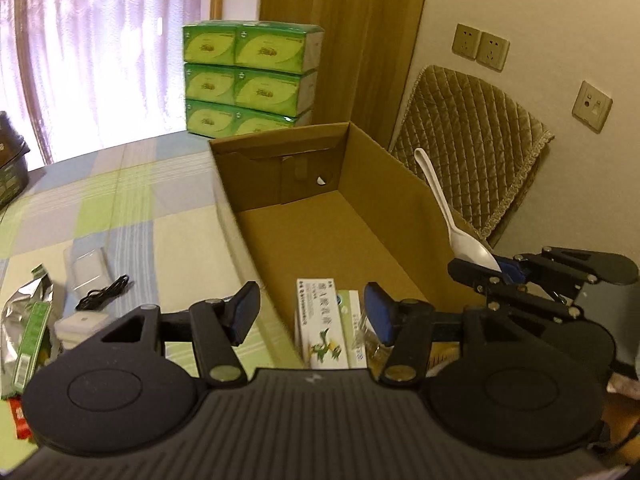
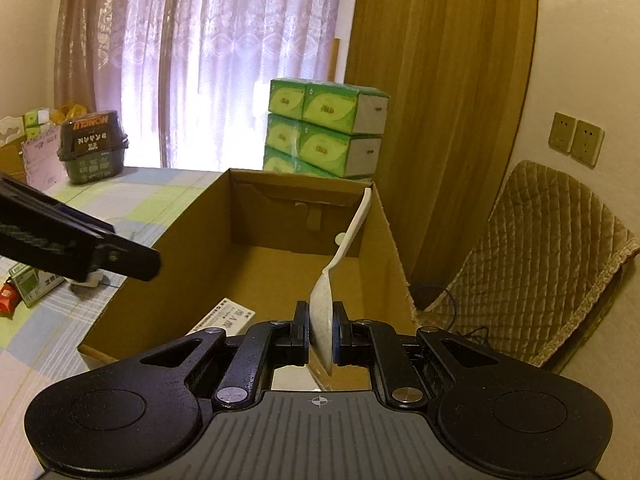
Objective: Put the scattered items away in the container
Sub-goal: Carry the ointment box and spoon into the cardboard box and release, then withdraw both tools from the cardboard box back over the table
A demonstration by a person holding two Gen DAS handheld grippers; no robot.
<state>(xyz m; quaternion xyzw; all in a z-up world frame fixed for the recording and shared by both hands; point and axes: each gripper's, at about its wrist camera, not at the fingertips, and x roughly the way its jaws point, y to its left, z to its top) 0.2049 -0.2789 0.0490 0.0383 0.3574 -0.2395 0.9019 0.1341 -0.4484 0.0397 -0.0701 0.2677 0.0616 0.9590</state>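
Checked cloth covers the desk (image 1: 120, 200), with tissue packs (image 1: 248, 80) stacked at 12 o'clock before a curtained window. Over the cardboard box (image 2: 192, 264), the right gripper (image 2: 322, 334) clamps a white spoon (image 2: 324, 308), handle raised. At its 9 o'clock, the left gripper (image 1: 312, 312) hangs spread and empty above a medicine carton (image 1: 320, 332) inside.

Dim, warm indoor light. Backlit curtain (image 2: 208, 60) blown out w/ purple fringing, glare spilling onto the desk (image 1: 132, 200). Soft overall; strong fisheye bend and dark vignette at corners.

Black claw (image 1: 312, 308) with blue pads (image 1: 378, 312), silver screws.
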